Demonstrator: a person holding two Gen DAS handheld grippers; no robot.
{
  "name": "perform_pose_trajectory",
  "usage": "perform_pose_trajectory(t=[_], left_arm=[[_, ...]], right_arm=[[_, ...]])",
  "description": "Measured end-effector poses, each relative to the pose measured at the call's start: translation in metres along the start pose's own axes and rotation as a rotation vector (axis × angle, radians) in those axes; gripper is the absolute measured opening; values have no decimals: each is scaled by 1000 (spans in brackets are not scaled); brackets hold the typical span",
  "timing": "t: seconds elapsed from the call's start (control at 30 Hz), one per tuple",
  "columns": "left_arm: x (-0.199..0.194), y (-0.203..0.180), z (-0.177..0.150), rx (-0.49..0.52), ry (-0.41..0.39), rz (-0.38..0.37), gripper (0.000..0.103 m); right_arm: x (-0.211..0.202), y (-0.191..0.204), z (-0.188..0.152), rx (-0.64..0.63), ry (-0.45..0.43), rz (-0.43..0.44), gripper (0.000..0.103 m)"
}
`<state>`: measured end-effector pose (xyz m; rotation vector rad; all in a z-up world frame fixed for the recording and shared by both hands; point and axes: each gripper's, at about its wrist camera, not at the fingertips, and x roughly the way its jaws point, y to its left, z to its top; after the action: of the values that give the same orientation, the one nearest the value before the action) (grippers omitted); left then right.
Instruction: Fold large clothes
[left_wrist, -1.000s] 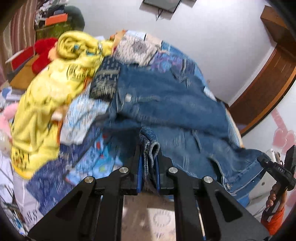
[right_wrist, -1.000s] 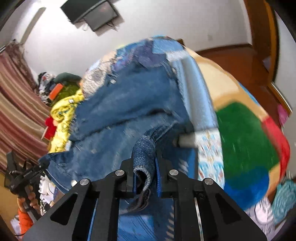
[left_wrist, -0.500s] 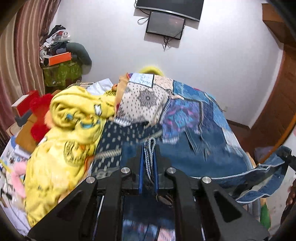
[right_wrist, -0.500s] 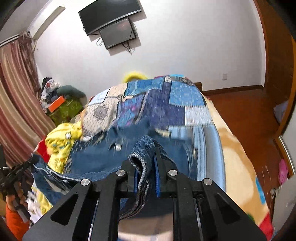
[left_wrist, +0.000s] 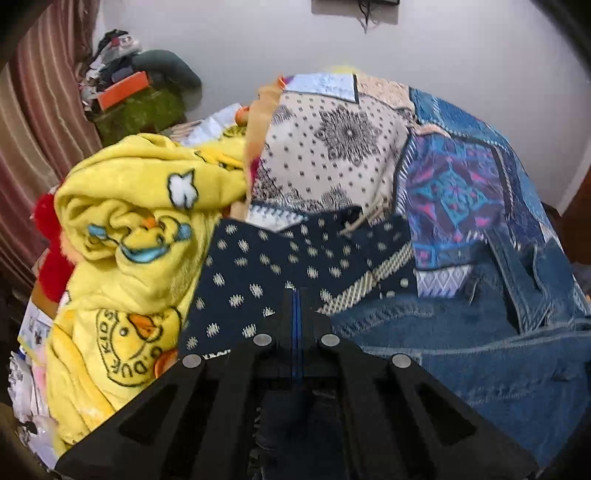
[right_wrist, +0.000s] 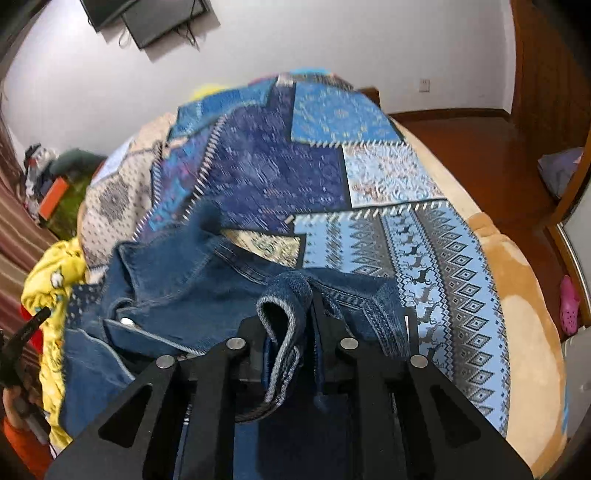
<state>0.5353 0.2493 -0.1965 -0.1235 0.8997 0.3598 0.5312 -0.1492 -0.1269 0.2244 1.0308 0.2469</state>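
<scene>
A blue denim garment (right_wrist: 177, 280) lies crumpled on a bed, spread over a patchwork quilt (right_wrist: 369, 177) of blue, navy and cream printed squares. In the right wrist view a metal button shows on the denim near its left side, and a thick rolled hem with pale stitching rises in the middle of the picture.

The right gripper (right_wrist: 295, 314) has its 2 black fingers clamped on that rolled denim hem; the fold of cloth bulges up between them and hangs back toward the camera.

In the left wrist view the same denim (left_wrist: 480, 354) fills the lower right, lying on the quilt. The left gripper (left_wrist: 296, 317) has its 2 jaws pressed flat together, with only a thin blue line between the pads; dark cloth shows below the jaws, but whether any is pinched there cannot be told. Its tips point at a navy quilt patch with pale dots.

To the left of the denim sits a bunched yellow blanket (left_wrist: 140, 236) printed with ducks, touching the quilt's edge. A red plush item (left_wrist: 55, 254) lies just beyond it.

At the far left of the right wrist view, a hand (right_wrist: 18, 402) with an orange sleeve holds the handle of the other gripper.

Behind the bed stand a white wall, a striped curtain (left_wrist: 40, 122) and a cluttered green pile (left_wrist: 136, 107). A wooden floor (right_wrist: 480, 147) lies to the right.
</scene>
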Motion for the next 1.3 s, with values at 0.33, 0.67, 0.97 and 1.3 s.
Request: perform_pose_trajectory(t=[0.33, 0.67, 0.97, 1.3], left_arm=[[-57, -20, -10, 177, 3, -91, 11], [-125, -62, -39, 257, -37, -223, 80], [-97, -109, -89, 348, 98, -297, 84], [-61, -104, -132, 402, 76, -240, 98]], right_arm=[[-107, -7, 31, -39, -262, -104, 61], [-123, 54, -37, -290, -192, 8, 84], [-35, 94, -97, -442, 21, 40, 84], [-17, 57, -109, -461, 89, -32, 86]])
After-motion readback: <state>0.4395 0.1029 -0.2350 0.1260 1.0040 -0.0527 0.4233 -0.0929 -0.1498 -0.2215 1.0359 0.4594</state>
